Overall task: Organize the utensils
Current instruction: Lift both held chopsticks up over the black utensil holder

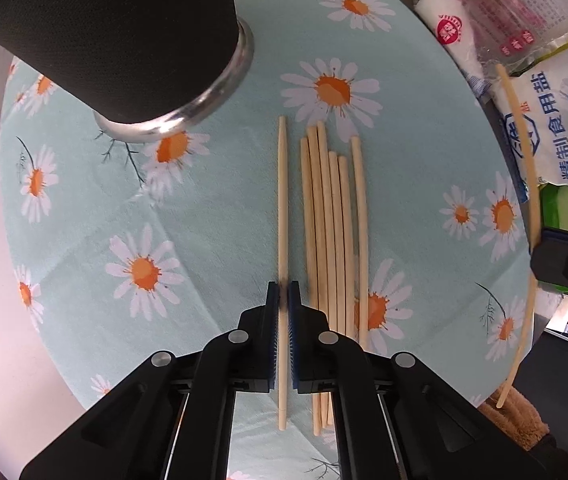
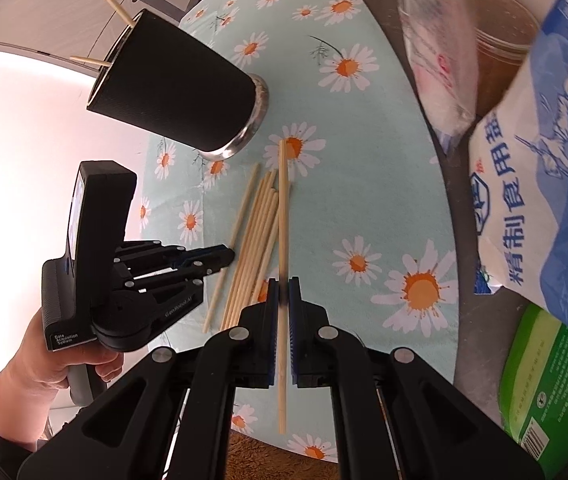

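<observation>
Loading pale wooden chopsticks into black cylindrical holder point(image 2: 175, 92) | two inside | left gripper point(image 1: 282, 294) fingers clamp one on table | right gripper point(image 2: 282, 290) clamps another, raised | six loose chopsticks point(image 1: 332, 240) remain

Pale matt wooden chopsticks point(image 1: 334, 240) lie beside the holder point(image 1: 123, 40), matt black textured with a shiny metal base; floral cloth point(image 1: 211, 220) beneath looks soft.

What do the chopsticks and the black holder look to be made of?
Chopsticks: pale, matte, unfinished-looking sticks, probably bamboo or light wood. Holder: matte black, finely textured wall, material unclear, above a shiny silver base ring that looks like polished metal.
</observation>
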Demonstrator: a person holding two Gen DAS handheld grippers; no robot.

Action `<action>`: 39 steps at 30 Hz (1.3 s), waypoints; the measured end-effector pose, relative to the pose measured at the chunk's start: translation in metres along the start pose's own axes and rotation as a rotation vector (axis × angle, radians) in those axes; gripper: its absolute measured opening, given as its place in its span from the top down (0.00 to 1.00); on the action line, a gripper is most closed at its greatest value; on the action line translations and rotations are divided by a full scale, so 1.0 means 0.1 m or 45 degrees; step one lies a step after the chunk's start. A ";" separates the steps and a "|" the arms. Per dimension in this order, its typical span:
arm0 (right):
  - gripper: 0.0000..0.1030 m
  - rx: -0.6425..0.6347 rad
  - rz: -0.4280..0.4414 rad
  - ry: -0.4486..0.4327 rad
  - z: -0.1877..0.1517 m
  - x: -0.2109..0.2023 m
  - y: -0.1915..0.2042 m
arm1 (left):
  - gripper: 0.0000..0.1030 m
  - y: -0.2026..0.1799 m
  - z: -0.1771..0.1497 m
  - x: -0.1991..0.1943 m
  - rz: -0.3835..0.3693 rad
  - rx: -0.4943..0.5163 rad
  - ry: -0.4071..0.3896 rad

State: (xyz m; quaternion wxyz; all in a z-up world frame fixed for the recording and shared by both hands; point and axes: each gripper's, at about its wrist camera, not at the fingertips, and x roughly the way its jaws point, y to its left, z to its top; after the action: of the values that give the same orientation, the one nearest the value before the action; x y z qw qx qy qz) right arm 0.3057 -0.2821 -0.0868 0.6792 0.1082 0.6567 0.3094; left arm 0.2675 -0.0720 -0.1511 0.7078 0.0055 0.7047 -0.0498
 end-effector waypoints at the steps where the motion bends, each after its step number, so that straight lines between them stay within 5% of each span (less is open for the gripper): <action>1: 0.94 -0.003 0.001 -0.001 0.01 0.01 0.02 | 0.97 0.00 -0.03 -0.02 0.001 0.003 -0.013; 11: 0.94 -0.049 -0.005 0.013 0.07 0.16 0.31 | 0.97 0.28 -0.39 -0.51 -0.153 -0.021 -0.202; 23: 0.94 -0.177 0.074 -0.088 0.22 0.07 0.87 | 0.97 0.61 -0.81 -1.33 -0.333 -0.073 -0.601; 39: 0.94 -0.475 0.099 -0.490 0.77 -0.60 1.64 | 0.97 1.07 -0.57 -2.12 -0.439 -0.193 -1.042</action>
State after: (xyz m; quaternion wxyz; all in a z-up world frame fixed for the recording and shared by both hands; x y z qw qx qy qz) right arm 0.3372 -0.1669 0.0619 0.7873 0.0634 0.4425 0.4247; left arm 0.2188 0.0524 0.0534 0.9079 -0.1839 0.3591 -0.1132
